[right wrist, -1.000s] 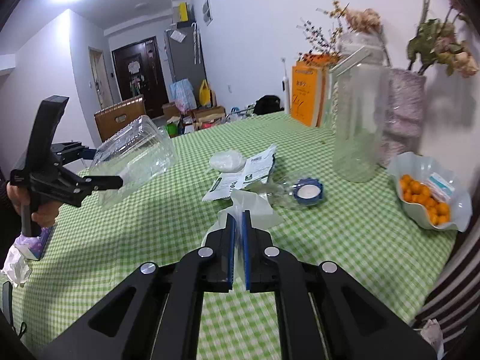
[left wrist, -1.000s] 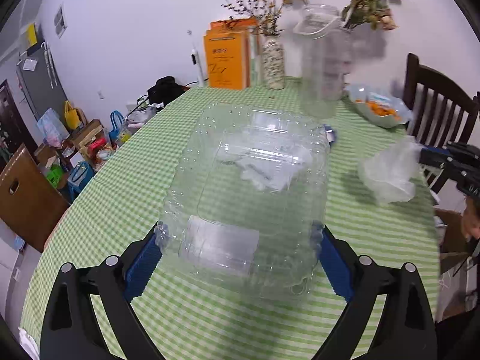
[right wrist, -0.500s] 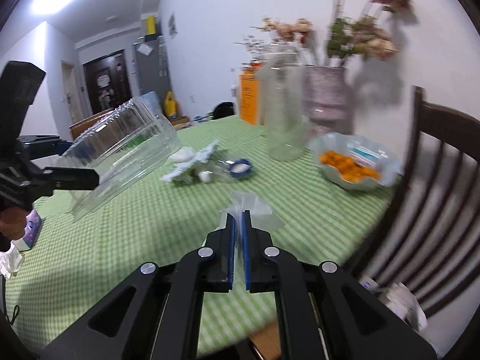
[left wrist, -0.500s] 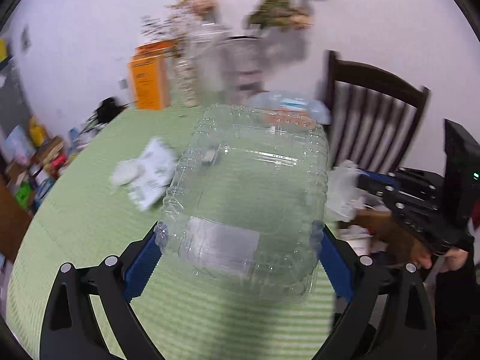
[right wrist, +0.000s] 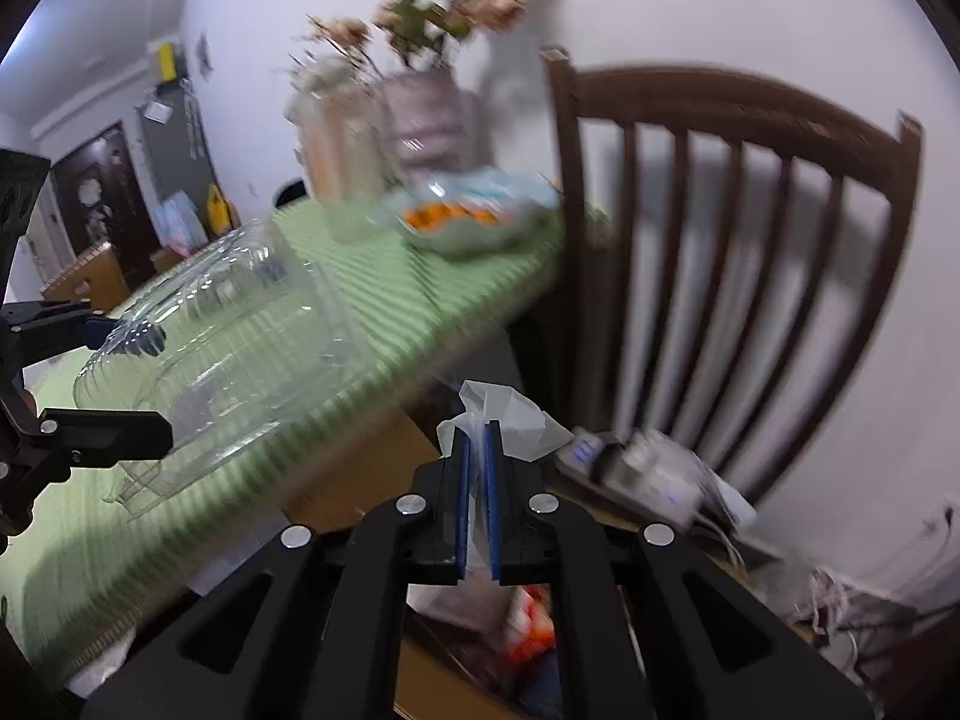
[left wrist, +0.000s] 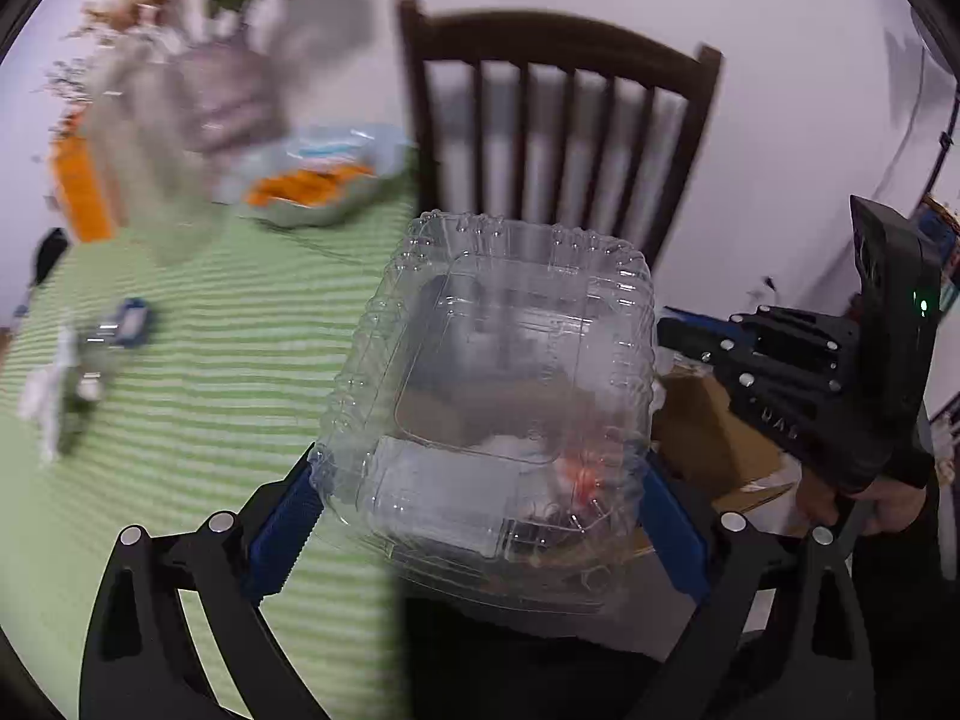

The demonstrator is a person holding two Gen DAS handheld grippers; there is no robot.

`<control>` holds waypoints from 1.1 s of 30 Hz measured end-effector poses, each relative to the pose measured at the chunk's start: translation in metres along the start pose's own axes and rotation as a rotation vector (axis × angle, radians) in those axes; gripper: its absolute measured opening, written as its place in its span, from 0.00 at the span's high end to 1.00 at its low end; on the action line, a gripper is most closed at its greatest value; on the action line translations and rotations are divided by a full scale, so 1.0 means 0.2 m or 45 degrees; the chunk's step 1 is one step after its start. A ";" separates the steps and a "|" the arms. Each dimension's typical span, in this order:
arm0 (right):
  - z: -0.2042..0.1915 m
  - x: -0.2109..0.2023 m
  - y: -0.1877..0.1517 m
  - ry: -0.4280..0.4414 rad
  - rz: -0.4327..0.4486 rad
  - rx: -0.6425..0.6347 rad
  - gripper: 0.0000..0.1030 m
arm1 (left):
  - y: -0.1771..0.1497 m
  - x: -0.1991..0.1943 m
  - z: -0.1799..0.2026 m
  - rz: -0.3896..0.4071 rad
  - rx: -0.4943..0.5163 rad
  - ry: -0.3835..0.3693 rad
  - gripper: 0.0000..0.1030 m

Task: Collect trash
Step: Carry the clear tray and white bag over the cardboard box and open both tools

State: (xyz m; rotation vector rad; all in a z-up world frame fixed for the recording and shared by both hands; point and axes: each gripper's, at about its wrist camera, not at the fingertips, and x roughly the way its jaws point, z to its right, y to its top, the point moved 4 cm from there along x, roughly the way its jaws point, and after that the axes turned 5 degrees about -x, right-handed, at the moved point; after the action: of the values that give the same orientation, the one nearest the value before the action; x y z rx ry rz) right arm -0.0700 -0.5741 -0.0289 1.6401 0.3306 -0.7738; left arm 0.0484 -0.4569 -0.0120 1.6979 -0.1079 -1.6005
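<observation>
My left gripper is shut on a clear plastic clamshell container, held in the air over the table's right edge. The container also shows in the right wrist view. My right gripper is shut on a crumpled clear plastic bag, held past the table's edge above a brown cardboard box on the floor. In the left wrist view the right gripper sits to the right of the container, its tips partly hidden behind it.
A dark wooden chair stands beyond the table's end. On the green checked table are a bowl of orange snacks, blurred vases with flowers, and paper scraps with a blue lid.
Both grippers have swung to the right with their loads, from over the table to its right edge by the chair and the box on the floor.
</observation>
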 end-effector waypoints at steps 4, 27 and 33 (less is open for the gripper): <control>0.16 0.01 -0.15 -0.045 -0.090 0.049 0.95 | -0.03 0.23 0.16 -0.104 0.026 -0.068 0.09; 0.51 0.22 -0.50 -0.190 -0.435 0.200 0.47 | -0.15 0.80 0.41 -0.565 0.002 -0.047 0.07; 0.53 0.19 -0.46 -0.215 -0.407 0.195 0.47 | -0.10 0.69 0.43 -0.524 -0.089 -0.090 0.07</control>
State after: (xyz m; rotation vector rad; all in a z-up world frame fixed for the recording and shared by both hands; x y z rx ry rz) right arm -0.1298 -0.6615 -0.1285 1.6711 0.4270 -1.1963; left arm -0.0079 -0.5604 -0.1270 1.6838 0.2771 -1.9376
